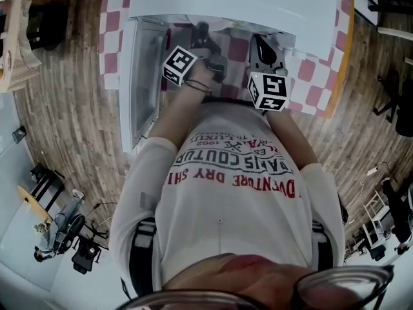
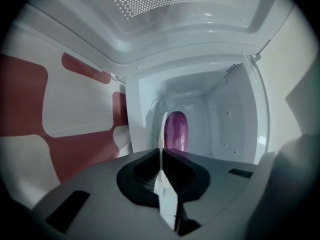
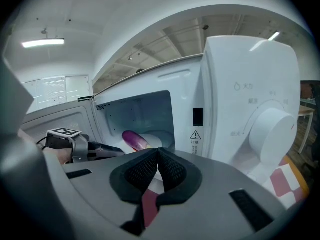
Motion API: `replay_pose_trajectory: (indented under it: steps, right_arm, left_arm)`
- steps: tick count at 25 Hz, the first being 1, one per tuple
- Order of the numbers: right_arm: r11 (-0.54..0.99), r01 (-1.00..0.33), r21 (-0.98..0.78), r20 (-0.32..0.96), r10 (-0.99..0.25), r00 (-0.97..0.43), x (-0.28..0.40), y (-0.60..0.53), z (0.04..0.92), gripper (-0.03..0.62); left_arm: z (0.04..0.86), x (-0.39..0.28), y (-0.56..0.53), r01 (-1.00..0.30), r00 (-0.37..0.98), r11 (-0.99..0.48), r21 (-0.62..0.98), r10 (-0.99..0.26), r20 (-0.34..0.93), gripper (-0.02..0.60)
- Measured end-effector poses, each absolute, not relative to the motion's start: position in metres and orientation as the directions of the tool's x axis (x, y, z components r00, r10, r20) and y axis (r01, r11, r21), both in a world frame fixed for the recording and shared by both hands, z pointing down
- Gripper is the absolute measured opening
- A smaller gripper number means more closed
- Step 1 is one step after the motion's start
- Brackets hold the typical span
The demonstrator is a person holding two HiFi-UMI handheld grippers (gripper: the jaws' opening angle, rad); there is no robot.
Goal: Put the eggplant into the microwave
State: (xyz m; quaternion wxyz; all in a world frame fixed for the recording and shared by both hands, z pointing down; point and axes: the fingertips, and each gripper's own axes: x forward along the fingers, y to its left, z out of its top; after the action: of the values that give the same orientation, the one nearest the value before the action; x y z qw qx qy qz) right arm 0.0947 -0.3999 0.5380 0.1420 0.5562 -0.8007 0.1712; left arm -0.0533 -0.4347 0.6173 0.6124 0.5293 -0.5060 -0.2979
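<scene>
The purple eggplant [image 2: 176, 130] lies deep inside the open white microwave [image 3: 240, 99], toward the back of its cavity; the right gripper view shows the eggplant [image 3: 135, 140] through the opening. My left gripper [image 2: 161, 151] is shut and holds nothing, pointing into the cavity a short way in front of the eggplant. My right gripper [image 3: 159, 153] is also shut and empty, standing outside the opening to the right, near the control panel. In the head view the left gripper [image 1: 201, 30] and right gripper [image 1: 259, 41] sit side by side at the microwave's mouth.
The microwave door [image 1: 139, 76] hangs open at the left. A large round dial [image 3: 270, 134] sits on the control panel at the right. The microwave stands on a red-and-white checked cloth [image 1: 310, 76]. Wooden floor [image 1: 64, 108] surrounds the table.
</scene>
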Motion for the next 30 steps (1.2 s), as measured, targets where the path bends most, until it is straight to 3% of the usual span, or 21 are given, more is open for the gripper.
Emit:
replay_pose_trajectory:
  steps: [16,23,25,30]
  right_arm:
    - [0.347,-0.929,-0.131,0.422,-0.828,-0.369,0.089,-0.400,0.539,0.026]
    - [0.357,-0.925,-0.130,0.428,-0.821,-0.377,0.086,-0.395,0.538,0.026]
    - [0.359,-0.924,-0.132,0.430,-0.819,-0.380,0.085,-0.392,0.539,0.025]
    - [0.363,-0.922,-0.133,0.429,-0.818,-0.383,0.084,-0.386,0.538,0.026]
  left_arm:
    - [0.617,-0.053,-0.442,-0.278,0.303,0.300,0.913,-0.874,0.379,0.038]
    - [0.602,-0.050,-0.446,-0.320,0.329,0.232,0.919,-0.882,0.337,0.177]
    - [0.604,-0.050,-0.444,-0.332,0.330,0.244,0.911,-0.875,0.354,0.246]
    - [0.606,-0.051,-0.435,-0.330,0.341,0.249,0.910,-0.868,0.361,0.255]
